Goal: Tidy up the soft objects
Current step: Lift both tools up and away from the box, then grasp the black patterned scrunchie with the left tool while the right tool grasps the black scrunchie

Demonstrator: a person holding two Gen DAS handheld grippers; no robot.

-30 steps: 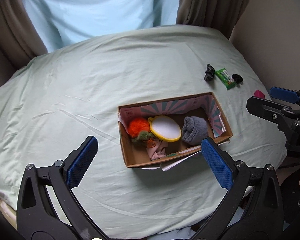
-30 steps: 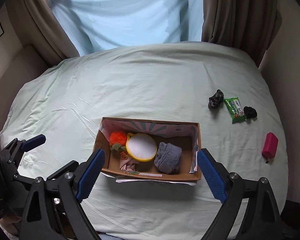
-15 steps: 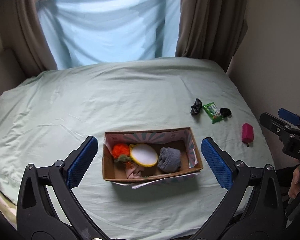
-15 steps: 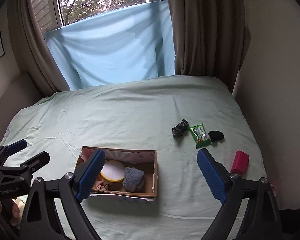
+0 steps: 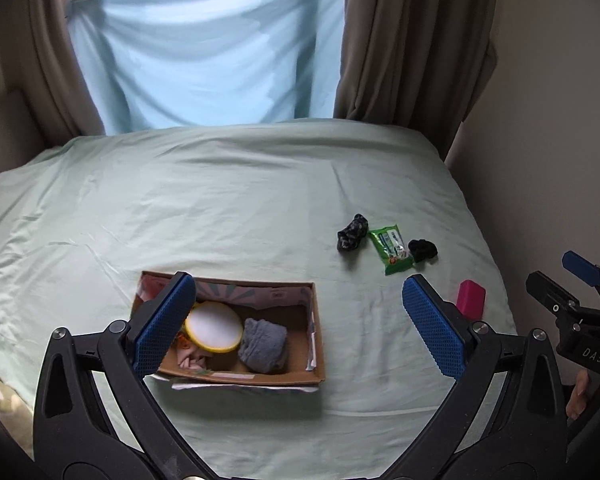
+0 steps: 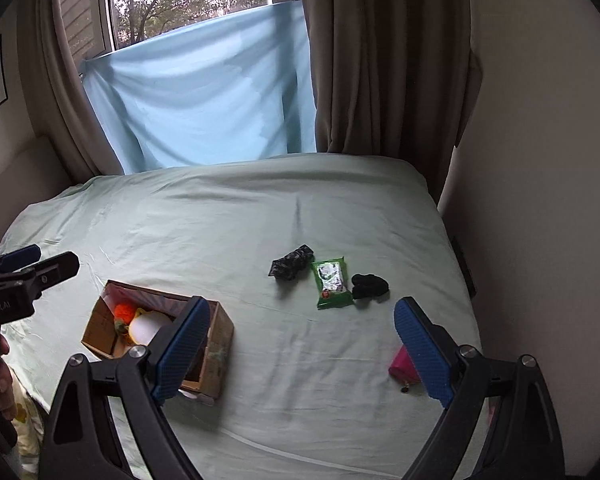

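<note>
cardboard box (image 5: 318,340) lay long axis left-right on bed (image 5: 220,200); left gripper (image 5: 298,326) and right gripper (image 6: 300,354) hovered above, both spread wide, empty

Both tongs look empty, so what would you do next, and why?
Probably lower the open right tongs toward the black fabric bundle: it lies loose on the pale green bedsheet, outside the cardboard box.

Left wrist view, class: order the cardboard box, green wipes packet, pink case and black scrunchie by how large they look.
1. cardboard box
2. green wipes packet
3. pink case and black scrunchie: look alike; the case is partly hidden by the left tool, so unranked.
</note>
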